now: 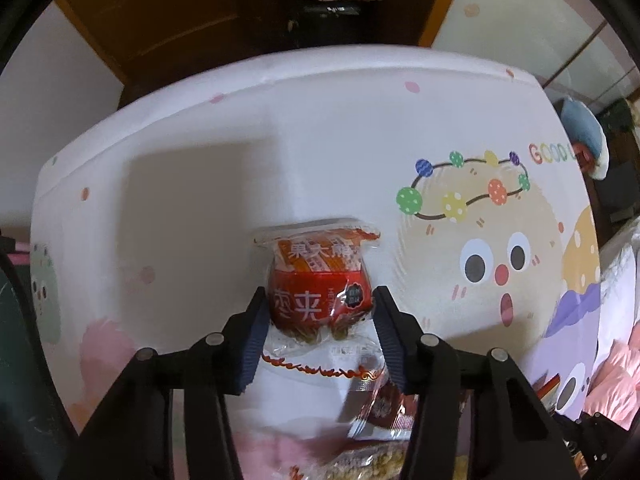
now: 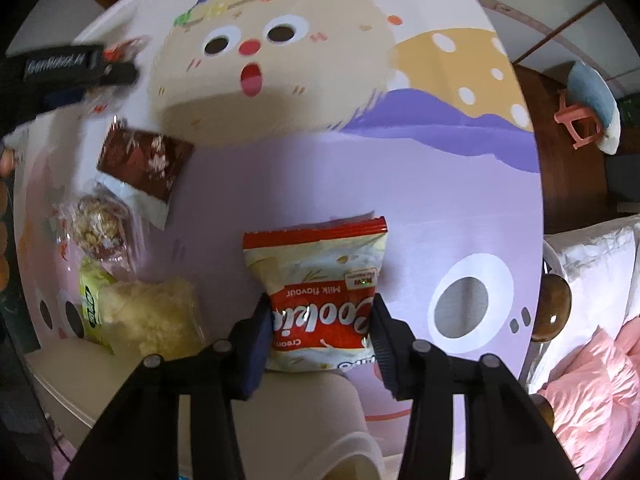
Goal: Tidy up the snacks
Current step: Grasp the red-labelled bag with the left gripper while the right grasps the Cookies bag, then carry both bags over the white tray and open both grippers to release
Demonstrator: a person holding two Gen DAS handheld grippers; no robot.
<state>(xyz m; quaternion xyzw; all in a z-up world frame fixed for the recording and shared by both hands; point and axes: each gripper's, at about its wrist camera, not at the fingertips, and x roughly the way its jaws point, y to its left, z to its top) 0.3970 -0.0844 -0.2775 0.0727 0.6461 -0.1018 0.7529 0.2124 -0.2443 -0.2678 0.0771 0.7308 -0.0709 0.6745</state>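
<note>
Right tongs (image 2: 318, 332): clenched on the cookie pack (image 2: 320, 280), jaws at its lower half, pack poking forward past the tips.
Left tongs (image 1: 320, 316): clenched on the red date snack (image 1: 318, 280), jaws pinching its belly; clear wrapper tail hangs back between the arms.
Step, as I judge it: each tong carries one snack to a sorting spot. Keep the squeeze light, since both wrappers are soft and crush easily; lower until the pack rests on the table (image 2: 420, 200) before letting go.
Left of right tongs: pale puffed snack (image 2: 156, 316) just beside, green-label pack (image 2: 90, 300) touching it, nut cluster (image 2: 98, 226) further on, brown wrapper (image 2: 142, 164) beyond.
Writing, cookie pack: "Cookie", "Milk flavour", upside down.
Writing, date snack: Chinese characters, partly legible.
Far: table print "GOOD" (image 1: 548, 154); left tongs' body reads roughly "GenRobot", blurred.
</note>
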